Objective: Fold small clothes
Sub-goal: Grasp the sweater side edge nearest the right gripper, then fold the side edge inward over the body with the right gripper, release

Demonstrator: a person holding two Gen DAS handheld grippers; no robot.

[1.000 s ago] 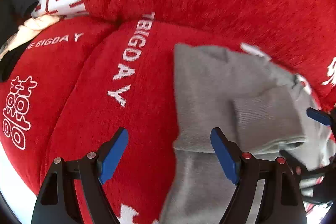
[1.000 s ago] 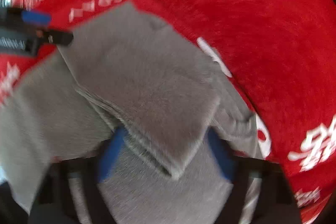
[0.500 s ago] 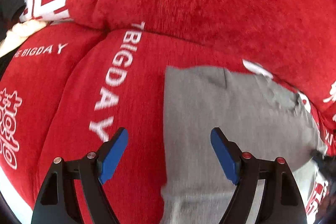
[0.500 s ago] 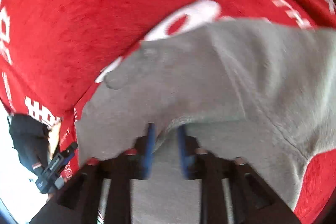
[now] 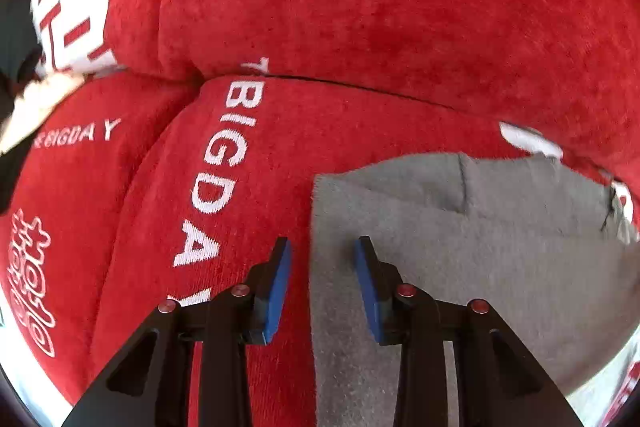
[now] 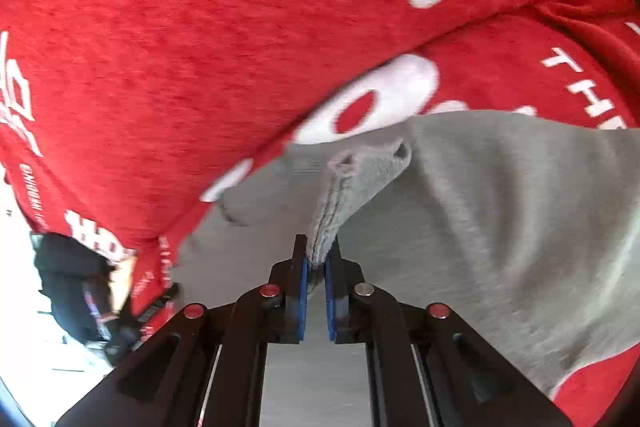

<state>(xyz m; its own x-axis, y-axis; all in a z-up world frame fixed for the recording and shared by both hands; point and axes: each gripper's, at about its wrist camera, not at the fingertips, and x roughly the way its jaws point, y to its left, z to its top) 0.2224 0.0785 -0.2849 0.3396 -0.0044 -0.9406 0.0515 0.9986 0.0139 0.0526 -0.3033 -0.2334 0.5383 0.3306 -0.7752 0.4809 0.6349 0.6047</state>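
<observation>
A grey knit garment [image 5: 460, 247] lies folded flat on a red plush cover [image 5: 360, 27]. The right gripper [image 6: 316, 259] pinches a bunched grey hem between closed fingers; the left gripper [image 5: 322, 259] hovers half-open, straddling the garment's left edge.

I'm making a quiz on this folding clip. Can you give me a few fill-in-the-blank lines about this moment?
1. The garment being folded is ____ in colour.
2. It lies on a ____ sofa cover with white lettering.
3. The ____ gripper is shut on a bunched edge of the garment.
4. The left gripper straddles the garment's edge with its fingers ____.

Answers: grey; red; right; open
</observation>
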